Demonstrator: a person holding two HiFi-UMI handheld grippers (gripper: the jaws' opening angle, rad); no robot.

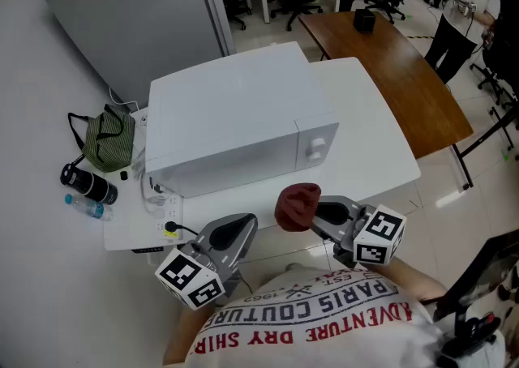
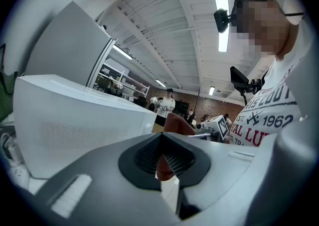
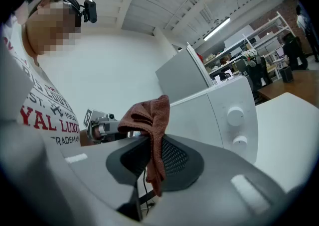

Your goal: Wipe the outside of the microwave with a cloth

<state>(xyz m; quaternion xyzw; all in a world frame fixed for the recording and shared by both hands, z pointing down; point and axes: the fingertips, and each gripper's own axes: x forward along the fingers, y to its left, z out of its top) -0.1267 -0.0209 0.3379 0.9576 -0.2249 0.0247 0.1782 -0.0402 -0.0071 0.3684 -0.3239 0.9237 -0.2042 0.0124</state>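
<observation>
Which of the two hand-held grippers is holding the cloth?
The right hand-held gripper: its jaws pinch the reddish-brown cloth, while the left hand-held gripper holds nothing.

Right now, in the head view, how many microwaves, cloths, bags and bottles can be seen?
microwave: 1
cloth: 1
bag: 1
bottles: 2, a black bottle and a clear bottle
Total: 5

Microwave [image 1: 235, 127] centred on worktop [image 1: 381, 147]. Bag [image 1: 105, 141] and bottle [image 1: 89, 184] left of worktop. Wooden table [image 1: 389, 58] behind, to the right. Cloth [image 1: 298, 206] before microwave front, between left gripper [image 1: 250, 222] and right gripper [image 1: 315, 217].
</observation>
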